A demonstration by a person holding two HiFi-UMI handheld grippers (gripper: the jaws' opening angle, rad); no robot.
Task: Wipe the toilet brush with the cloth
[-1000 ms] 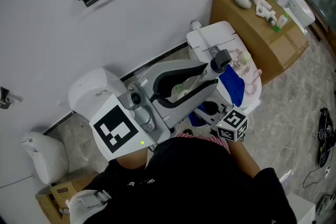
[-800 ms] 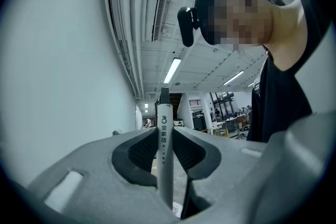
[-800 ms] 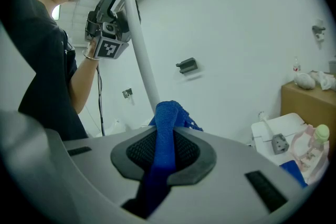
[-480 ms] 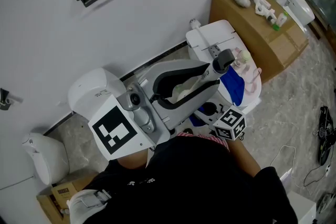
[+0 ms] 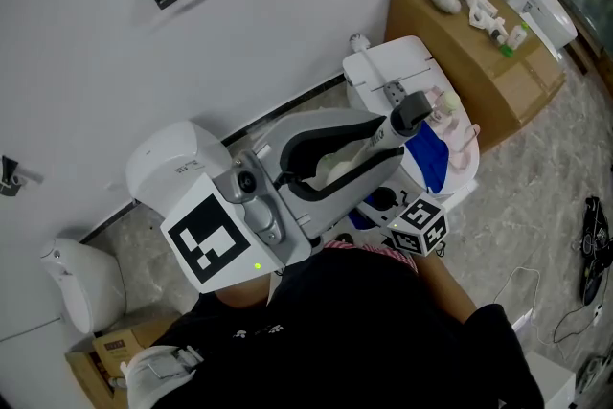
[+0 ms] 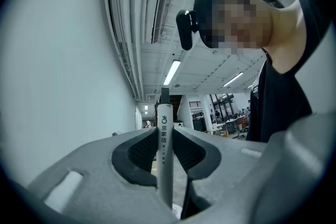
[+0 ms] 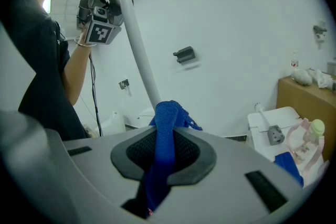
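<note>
My left gripper [image 6: 165, 131] is shut on the white handle of the toilet brush [image 6: 164, 155], which stands upright between its pads. In the head view this gripper [image 5: 383, 141] fills the middle, with the handle's dark end [image 5: 410, 110] sticking out past its jaws. In the right gripper view the white brush shaft [image 7: 137, 50] slants down from the left gripper at upper left to the blue cloth [image 7: 167, 118]. My right gripper [image 7: 164, 136] is shut on that cloth, whose bunched top touches the shaft. The brush head is hidden. Of the right gripper, only the marker cube [image 5: 419, 227] shows in the head view.
A white toilet cistern [image 5: 383, 72] stands by the wall, with a second blue cloth [image 5: 426, 158] and a pink item [image 5: 458, 127] on it. Right of it is a cardboard box [image 5: 479, 53] bearing small objects. A white holder [image 5: 81, 287] sits on the floor at left.
The right gripper's marker cube has tilted and shifted slightly. The left gripper and the brush handle have stayed where they were.
</note>
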